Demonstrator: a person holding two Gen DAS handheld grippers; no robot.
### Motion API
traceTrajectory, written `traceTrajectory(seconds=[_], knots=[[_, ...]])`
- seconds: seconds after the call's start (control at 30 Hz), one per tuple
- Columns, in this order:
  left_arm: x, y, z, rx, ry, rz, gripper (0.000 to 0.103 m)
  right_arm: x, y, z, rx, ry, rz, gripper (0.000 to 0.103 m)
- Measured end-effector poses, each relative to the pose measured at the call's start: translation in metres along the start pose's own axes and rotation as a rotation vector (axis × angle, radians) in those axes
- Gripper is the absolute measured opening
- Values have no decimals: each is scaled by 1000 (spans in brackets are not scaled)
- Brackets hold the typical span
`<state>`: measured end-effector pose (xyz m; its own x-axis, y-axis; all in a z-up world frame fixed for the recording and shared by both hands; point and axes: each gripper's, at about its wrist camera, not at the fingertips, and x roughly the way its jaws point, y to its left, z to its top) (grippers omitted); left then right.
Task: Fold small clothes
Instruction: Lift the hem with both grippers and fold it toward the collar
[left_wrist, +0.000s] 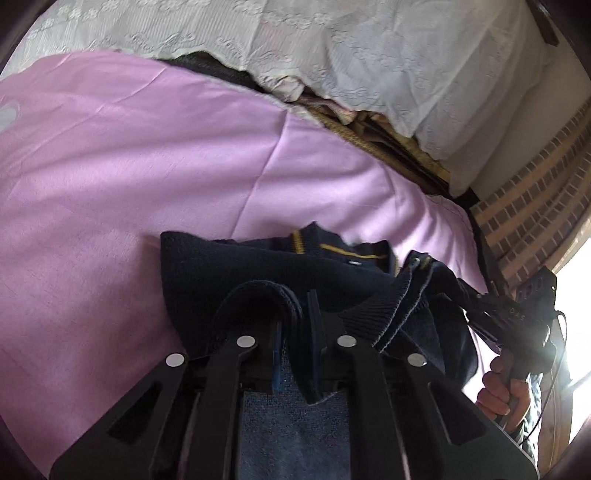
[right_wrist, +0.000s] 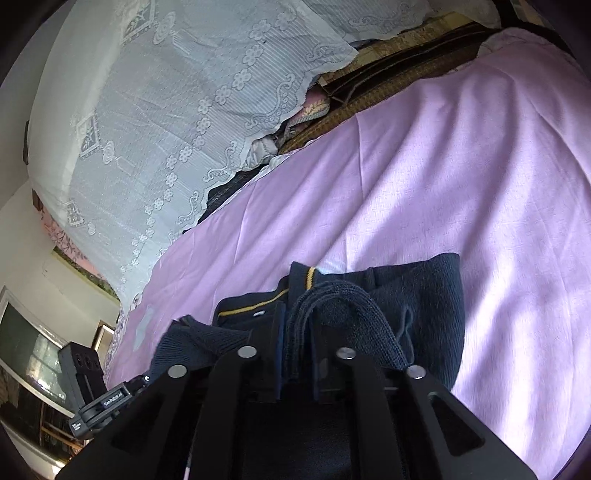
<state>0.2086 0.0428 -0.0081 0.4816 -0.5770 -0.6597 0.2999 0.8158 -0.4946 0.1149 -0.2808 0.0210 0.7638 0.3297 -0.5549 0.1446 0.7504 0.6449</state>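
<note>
A navy knit sweater (left_wrist: 258, 266) with a yellow-striped collar lies bunched on the pink sheet (left_wrist: 147, 166). A folded ribbed edge of it loops over and between the fingers of my left gripper (left_wrist: 297, 321), which pinch it. In the right wrist view the same sweater (right_wrist: 424, 295) spreads ahead of my right gripper (right_wrist: 297, 332). Its jaws stand apart, with several layers of the knit edge lying loosely in the gap. The right gripper's body (left_wrist: 517, 321) and the hand holding it (left_wrist: 495, 391) show at the right of the left wrist view.
A white lace cover (right_wrist: 147, 110) drapes over bedding behind the pink sheet (right_wrist: 443, 166). Brown patterned fabric (right_wrist: 388, 81) shows between them. A brick wall (left_wrist: 535, 206) and a bright window stand to the right; a dark screen (right_wrist: 29, 350) stands at the far left.
</note>
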Motion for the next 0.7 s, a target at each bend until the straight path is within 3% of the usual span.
traceTrajectory(seconds=[0.03, 0.13, 0.23, 0.33, 0.37, 0.43, 0.47, 0.57, 0.7], knots=[[5, 6, -2, -18, 7, -11, 16, 1, -9, -1, 16, -8, -7, 43], [4, 12, -5, -12, 12, -47, 20, -10, -21, -1, 36, -46, 26, 43], [-17, 9, -6, 14, -50, -57, 36, -28, -21, 1, 31, -126, 37, 44], [-32, 7, -6, 9, -88, -93, 39, -37, -15, 1, 4, -170, 32, 44], [-34, 6, -6, 13, -96, -85, 39, -38, -12, 0, -13, -171, 31, 44], [-38, 1, -8, 38, -126, -11, 52, -36, -5, -1, -43, -166, 30, 44], [-40, -3, -9, 53, -137, 8, 52, -34, 2, -3, -68, -162, 26, 44], [-50, -14, -8, 73, -157, -50, 52, -31, 22, -9, -151, -144, 26, 44], [-45, -37, -4, 129, -171, -36, 58, -19, 51, -11, -210, -106, 50, 44]])
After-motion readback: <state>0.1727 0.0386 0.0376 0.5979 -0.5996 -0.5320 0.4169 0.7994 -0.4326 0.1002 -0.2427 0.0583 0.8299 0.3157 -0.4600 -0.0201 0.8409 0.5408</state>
